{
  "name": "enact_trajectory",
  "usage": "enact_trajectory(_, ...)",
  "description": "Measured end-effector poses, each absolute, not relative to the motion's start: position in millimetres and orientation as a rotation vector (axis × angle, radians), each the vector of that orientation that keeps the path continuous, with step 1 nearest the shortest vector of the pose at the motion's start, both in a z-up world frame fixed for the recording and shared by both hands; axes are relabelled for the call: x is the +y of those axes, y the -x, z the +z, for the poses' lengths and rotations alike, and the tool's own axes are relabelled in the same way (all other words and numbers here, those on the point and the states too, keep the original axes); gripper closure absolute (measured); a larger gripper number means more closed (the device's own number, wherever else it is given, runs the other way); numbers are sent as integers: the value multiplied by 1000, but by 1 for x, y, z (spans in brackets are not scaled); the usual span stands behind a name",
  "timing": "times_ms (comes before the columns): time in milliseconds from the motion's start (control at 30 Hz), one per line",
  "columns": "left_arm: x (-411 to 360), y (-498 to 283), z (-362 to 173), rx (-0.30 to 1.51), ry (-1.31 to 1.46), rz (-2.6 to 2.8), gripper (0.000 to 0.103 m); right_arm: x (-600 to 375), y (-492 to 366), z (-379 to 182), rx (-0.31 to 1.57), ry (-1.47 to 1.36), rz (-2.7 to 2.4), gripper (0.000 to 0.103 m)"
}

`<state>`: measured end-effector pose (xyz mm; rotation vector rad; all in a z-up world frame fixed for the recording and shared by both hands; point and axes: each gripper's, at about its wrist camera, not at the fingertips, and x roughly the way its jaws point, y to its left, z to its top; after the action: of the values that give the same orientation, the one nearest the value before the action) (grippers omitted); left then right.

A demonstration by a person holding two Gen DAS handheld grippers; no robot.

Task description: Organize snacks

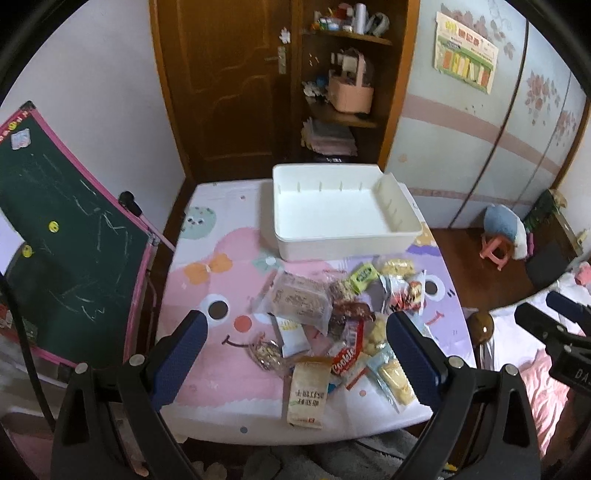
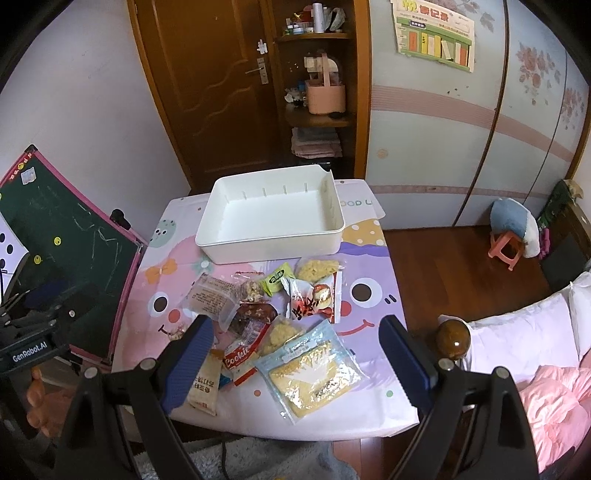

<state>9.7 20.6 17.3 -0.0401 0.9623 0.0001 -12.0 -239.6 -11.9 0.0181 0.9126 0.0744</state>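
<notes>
"Cookie" — red snack packet [image 2: 236, 360]

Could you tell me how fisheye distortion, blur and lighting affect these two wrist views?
Left wrist view: a dark vignette rings the frame, the wardrobe lines bow, and the white bin is sharp. Right wrist view: the same bowing, soft dim light, and glare on the clear-fronted packet.

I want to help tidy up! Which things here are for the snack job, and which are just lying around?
For the job:
- white bin, nothing in it yet
- pile of snack packets on the table
- Cookie packet
- left claw and right claw, both open and holding nothing

Just lying about:
- green chalkboard
- pink stool
- pink basket on the shelf
- wall poster
</notes>
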Motion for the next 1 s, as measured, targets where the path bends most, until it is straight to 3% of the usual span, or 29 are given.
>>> enact_trajectory(467, 16, -11, -59, 1047, 22, -83, 6, -249, -2, -78, 980, -26, 196, 12)
enact_trajectory(800, 20, -13, -184, 1232, 44, -40, 6, -263, -14, -173, 1075, -1, 259, 7)
enact_trajectory(1000, 21, -5, -227, 1305, 50, -32, 6, -256, -22, -223, 1140, 84, 286, 5)
